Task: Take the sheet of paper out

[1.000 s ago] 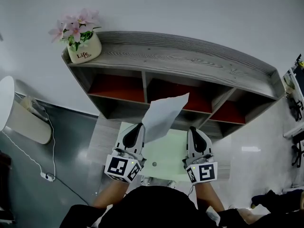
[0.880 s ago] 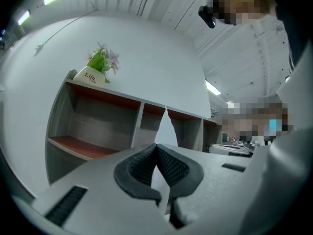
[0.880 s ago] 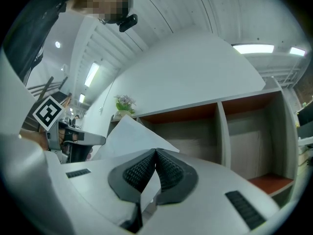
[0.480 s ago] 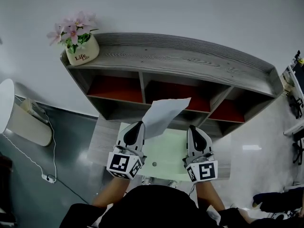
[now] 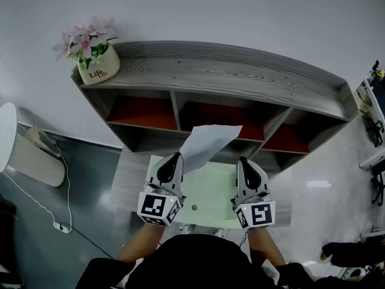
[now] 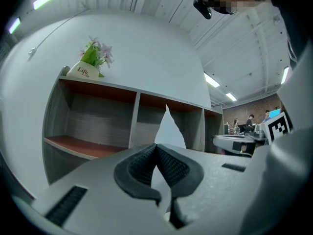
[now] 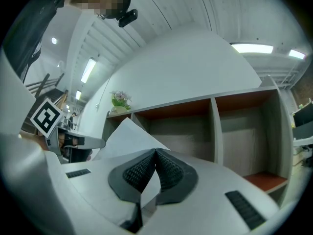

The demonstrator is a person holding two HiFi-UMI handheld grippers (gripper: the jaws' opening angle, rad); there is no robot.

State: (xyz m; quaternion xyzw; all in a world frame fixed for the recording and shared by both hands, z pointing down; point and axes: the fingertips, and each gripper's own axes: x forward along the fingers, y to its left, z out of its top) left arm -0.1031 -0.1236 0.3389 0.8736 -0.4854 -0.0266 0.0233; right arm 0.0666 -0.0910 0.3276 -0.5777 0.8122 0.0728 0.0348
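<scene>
A white sheet of paper (image 5: 207, 143) stands up at a slant in front of the shelf's middle compartment. My left gripper (image 5: 174, 159) is shut on its lower corner. In the left gripper view the paper (image 6: 168, 129) rises as a point from between the closed pads of the left gripper (image 6: 156, 148). A pale green folder (image 5: 207, 194) with a small snap stud lies flat between the two grippers. My right gripper (image 5: 245, 164) is shut on the folder's right edge. In the right gripper view a thin pale edge (image 7: 149, 187) sits between its pads (image 7: 168, 173), and the paper (image 7: 124, 138) shows at the left.
A grey wooden shelf unit (image 5: 228, 71) with red-floored compartments stands against the white wall just ahead. A flower pot (image 5: 96, 65) sits on its top left end. A grey table (image 5: 126, 182) lies under the folder. A white bin (image 5: 36, 158) and a cable (image 5: 60, 224) are on the floor at the left.
Nothing but a slight shift of the head view. Both grippers and the paper stay where they were.
</scene>
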